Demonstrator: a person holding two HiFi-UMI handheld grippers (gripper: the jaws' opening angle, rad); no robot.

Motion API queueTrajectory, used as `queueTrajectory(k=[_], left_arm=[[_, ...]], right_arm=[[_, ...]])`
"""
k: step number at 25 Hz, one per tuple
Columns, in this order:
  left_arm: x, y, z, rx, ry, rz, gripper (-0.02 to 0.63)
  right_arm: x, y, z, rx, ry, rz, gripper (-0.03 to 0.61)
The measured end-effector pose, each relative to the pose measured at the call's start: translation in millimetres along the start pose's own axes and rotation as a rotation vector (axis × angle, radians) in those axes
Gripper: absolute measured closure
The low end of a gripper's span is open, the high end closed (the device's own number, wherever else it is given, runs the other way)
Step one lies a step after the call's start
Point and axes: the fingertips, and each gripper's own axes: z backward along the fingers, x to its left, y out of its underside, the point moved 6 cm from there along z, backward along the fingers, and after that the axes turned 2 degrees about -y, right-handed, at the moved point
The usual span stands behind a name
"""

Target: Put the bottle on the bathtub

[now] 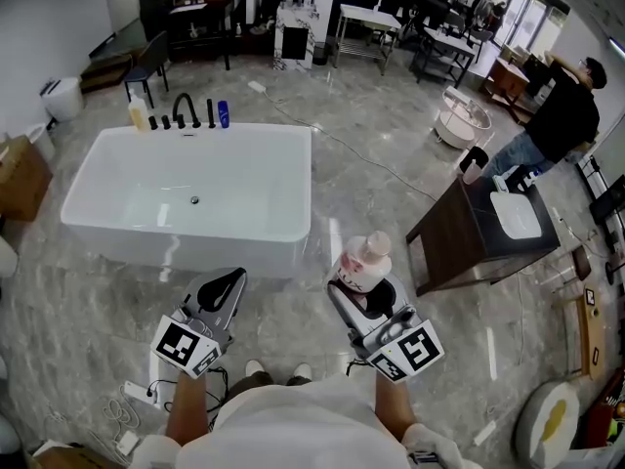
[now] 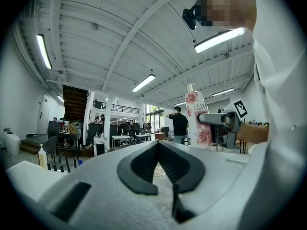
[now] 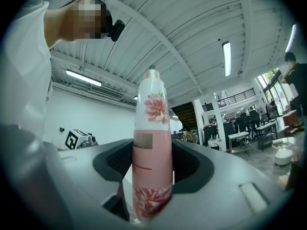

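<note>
My right gripper (image 1: 369, 286) is shut on a pink and white flowered bottle (image 1: 363, 262), held upright in front of me; the bottle (image 3: 152, 147) fills the middle of the right gripper view, clamped between the dark pads. The same bottle (image 2: 197, 121) shows at the right of the left gripper view. My left gripper (image 1: 223, 286) is shut with nothing in it, its pads meeting at the tip (image 2: 157, 153). The white bathtub (image 1: 283, 233) stands just ahead of both grippers, its near rim a short way beyond the jaws.
On the tub's far rim stand black taps (image 1: 186, 110), a yellow bottle (image 1: 140, 115) and a blue bottle (image 1: 224, 114). A dark cabinet with a white basin (image 1: 459, 233) is at the right. A person (image 1: 557, 115) stands far right. A cable (image 1: 137, 399) lies by my feet.
</note>
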Motion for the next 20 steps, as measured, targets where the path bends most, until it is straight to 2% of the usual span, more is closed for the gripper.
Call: queueTrajectory(k=[20], left_arm=[[-1,6,-3,0.012,-0.059,0.004,0.612]], right_arm=[[-19,5,3,-0.017,-0.007,-0.018,0.330]])
